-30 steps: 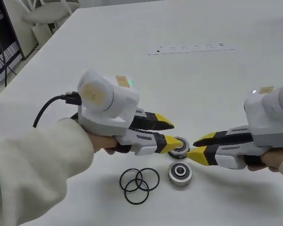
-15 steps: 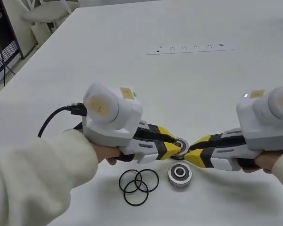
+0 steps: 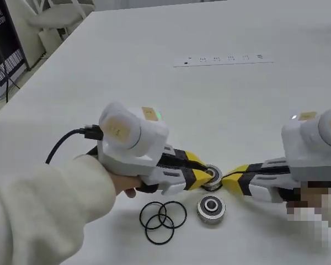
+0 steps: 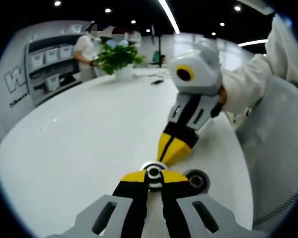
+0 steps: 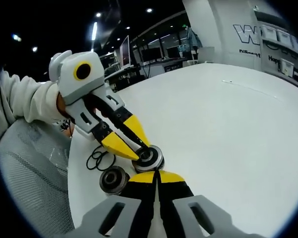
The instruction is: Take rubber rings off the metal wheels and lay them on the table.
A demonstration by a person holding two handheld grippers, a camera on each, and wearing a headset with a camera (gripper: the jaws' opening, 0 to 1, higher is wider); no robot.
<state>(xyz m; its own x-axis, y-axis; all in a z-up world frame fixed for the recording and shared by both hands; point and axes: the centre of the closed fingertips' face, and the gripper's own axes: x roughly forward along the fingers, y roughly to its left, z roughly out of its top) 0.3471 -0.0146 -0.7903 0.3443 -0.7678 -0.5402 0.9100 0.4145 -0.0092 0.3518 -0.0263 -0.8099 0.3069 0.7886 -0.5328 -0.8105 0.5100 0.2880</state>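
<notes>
My left gripper (image 3: 207, 175) (image 4: 154, 176) is shut on a metal wheel (image 3: 213, 176) (image 4: 154, 170) (image 5: 149, 157) and holds it just above the white table (image 3: 154, 83). My right gripper (image 3: 227, 179) (image 5: 158, 174) comes in from the right. Its yellow tips are shut and pinched at the dark rubber ring on that wheel's rim. A second metal wheel (image 3: 211, 208) (image 4: 196, 181) (image 5: 114, 179) lies flat just in front. Three loose black rubber rings (image 3: 163, 215) (image 5: 100, 159) overlap on the table to its left.
A flush socket strip (image 3: 223, 58) sits further back on the table. A black cable (image 3: 66, 141) trails left from the left gripper. A chair (image 3: 49, 16) stands beyond the table's far left edge. A potted plant (image 4: 116, 57) stands at the table's end.
The left gripper's jaws have shut on the wheel. The right gripper's jaws, slightly apart before, have shut at the wheel's rim. Both grippers sank a little toward the table.
</notes>
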